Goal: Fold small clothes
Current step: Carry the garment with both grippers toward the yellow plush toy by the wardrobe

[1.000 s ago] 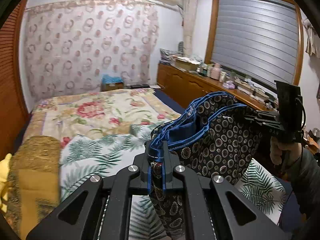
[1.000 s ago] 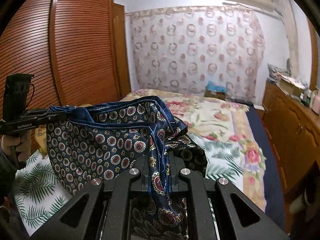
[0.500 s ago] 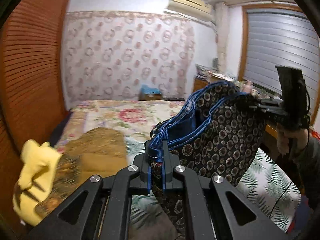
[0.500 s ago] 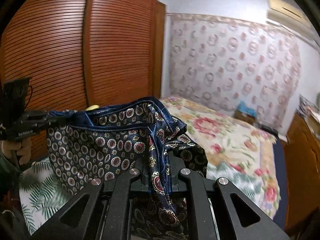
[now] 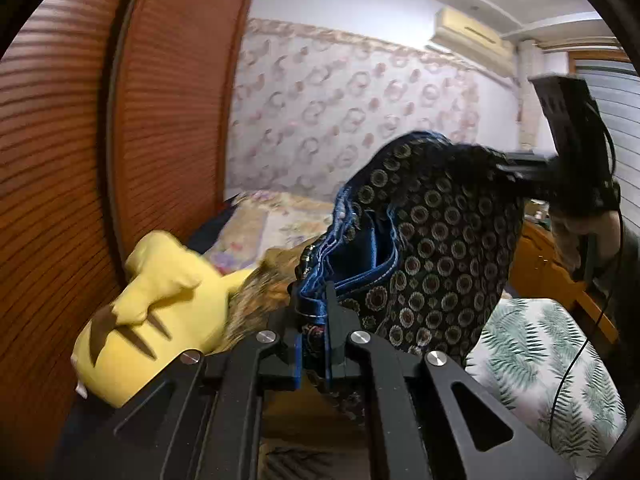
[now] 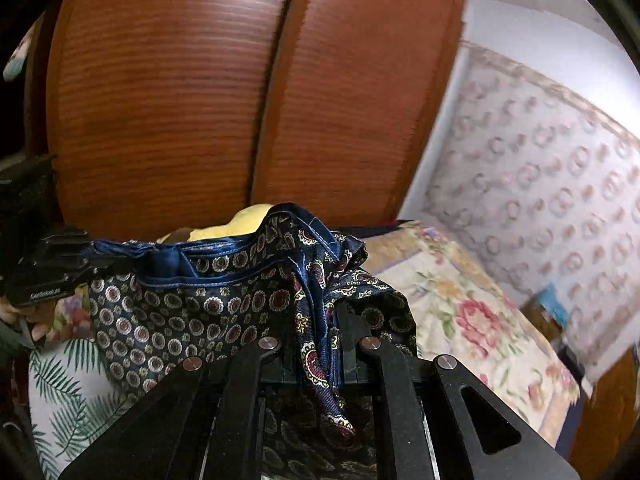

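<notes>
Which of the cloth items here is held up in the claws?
The navy patterned shorts, clamped at both ends; the yellow garment lies loose beside the wardrobe.

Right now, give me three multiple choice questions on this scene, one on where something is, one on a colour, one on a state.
1. Where is the patterned garment?
A. Flat on the bed
B. Held up between the two grippers
C. Hanging on the wardrobe door

2. What colour is the soft toy beside the wardrobe?
A. Yellow
B. Red
C. White

3. How is the left gripper?
A. Wide open and empty
B. Shut on the garment's blue edge
C. Shut on the toy

Answers:
1. B, since the left gripper clamps one end and the right gripper the other, with the cloth hanging clear of the leaf-print bedding.
2. A, as the toy is plainly yellow.
3. B, for blue-trimmed fabric is pinched between its fingers.
</notes>
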Demonstrator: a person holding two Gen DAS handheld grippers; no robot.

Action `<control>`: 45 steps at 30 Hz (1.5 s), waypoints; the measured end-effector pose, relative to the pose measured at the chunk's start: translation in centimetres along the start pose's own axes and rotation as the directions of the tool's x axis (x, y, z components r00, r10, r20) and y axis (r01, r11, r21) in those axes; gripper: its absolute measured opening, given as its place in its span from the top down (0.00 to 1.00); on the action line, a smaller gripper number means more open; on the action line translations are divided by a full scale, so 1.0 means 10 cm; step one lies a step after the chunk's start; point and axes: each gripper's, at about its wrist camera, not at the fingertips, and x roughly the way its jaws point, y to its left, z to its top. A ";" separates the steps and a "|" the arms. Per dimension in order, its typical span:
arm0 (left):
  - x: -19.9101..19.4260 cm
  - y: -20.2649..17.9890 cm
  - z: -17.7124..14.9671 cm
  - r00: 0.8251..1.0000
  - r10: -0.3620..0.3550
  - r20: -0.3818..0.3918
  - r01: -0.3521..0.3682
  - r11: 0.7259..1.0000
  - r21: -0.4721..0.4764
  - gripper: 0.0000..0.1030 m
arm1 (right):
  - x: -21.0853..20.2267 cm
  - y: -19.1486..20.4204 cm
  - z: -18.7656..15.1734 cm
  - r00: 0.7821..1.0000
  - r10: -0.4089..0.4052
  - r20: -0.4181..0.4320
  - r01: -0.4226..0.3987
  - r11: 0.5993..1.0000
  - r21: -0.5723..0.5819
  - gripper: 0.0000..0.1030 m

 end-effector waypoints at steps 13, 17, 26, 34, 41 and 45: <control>0.19 0.49 -0.38 0.990 0.083 -0.114 -0.096 0.989 -0.112 0.92 | 0.98 -0.39 0.06 0.993 0.034 -0.110 -0.029 0.999 0.046 0.66; 0.18 0.51 -0.43 0.989 0.088 -0.119 -0.104 0.986 -0.134 0.93 | 0.75 -0.63 -0.04 0.997 -0.038 -0.060 0.044 0.993 0.108 0.35; 0.21 0.53 -0.47 0.983 0.097 -0.153 -0.119 0.983 -0.138 0.92 | 0.46 -0.90 -0.90 0.987 -0.052 -0.153 0.090 0.963 0.254 0.34; 0.22 0.52 -0.48 0.981 0.103 -0.161 -0.125 0.984 -0.128 0.92 | 0.64 -1.22 -1.39 0.978 0.042 -0.204 0.071 0.853 0.516 0.34; 0.21 0.51 -0.47 0.982 0.101 -0.160 -0.122 0.985 -0.125 0.92 | 0.96 -1.37 -1.36 0.971 0.195 -0.138 -0.072 0.789 0.610 0.58; 0.16 0.51 -0.46 0.986 0.102 -0.134 -0.120 0.983 -0.136 0.92 | 0.99 -1.38 -1.22 0.984 0.143 -0.111 -0.065 0.853 0.518 0.90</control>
